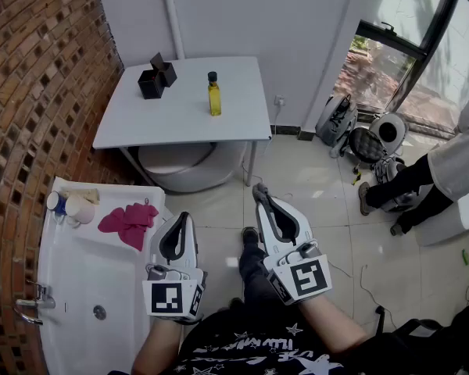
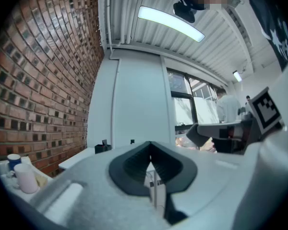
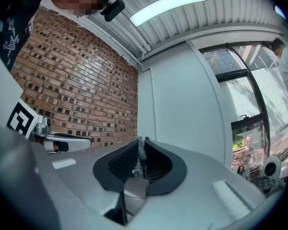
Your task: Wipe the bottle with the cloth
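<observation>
Bottle [image 1: 213, 94], yellow with a dark cap, is standing upright on the white surface [image 1: 141, 123] across the room, well apart from me, and nothing is touching it. I judge the wiping is not yet beginning: the pink cloth [image 1: 129, 223] is lying on the ledge of the sink [image 1: 78, 287] at my left, unheld. I am holding my left hand-held gripper [image 1: 184, 217] and my right hand-held gripper [image 1: 258, 188] low in front of me, each with its jaws pressed together on nothing. Fetching the cloth, reaching the bottle and wiping it are all waiting to be done. No label is showing on the bottle. White lettering on my black shirt [image 1: 250, 350] is running off the frame, too cut off to read, and the cubes [image 1: 172, 297] are carrying only square markers.
</observation>
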A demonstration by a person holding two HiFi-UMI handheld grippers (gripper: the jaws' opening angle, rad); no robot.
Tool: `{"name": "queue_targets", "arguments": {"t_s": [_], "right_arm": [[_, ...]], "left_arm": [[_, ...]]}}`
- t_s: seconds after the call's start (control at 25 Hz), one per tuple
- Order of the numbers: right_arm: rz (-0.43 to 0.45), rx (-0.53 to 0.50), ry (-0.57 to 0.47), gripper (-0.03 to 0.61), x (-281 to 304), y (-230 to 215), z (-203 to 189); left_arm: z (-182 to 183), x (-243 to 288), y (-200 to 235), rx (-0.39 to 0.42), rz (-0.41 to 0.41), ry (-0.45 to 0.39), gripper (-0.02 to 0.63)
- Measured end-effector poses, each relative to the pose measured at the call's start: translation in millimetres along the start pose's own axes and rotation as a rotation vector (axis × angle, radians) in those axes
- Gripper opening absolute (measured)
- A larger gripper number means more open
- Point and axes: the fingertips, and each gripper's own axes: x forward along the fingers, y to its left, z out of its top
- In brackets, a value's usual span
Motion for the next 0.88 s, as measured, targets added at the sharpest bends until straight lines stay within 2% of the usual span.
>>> {"name": "queue_targets", "arguments": {"t_s": [0.16, 0.36, 0.64, 0.88], "right_arm": [[0.016, 0.044, 0.012, 0.04, 49, -20, -9], [0.027, 0.066, 0.02, 0.04, 124, -68, -28], [0.058, 0.069, 0.007, 0.04, 232, -147, -31], [0.186, 0.023, 0.042, 0.04, 319, -175, -44]], "left_arm": [[-7, 44, 18, 0.016, 0.019, 0.005, 0.005], [-14, 113, 46, 0.026, 0.058, 0.017, 0.005], [-43, 232, 73, -0.053, 0.101, 0.068, 0.005], [-54, 313, 81, -0.031, 0.131, 0.087, 0.005]]}}
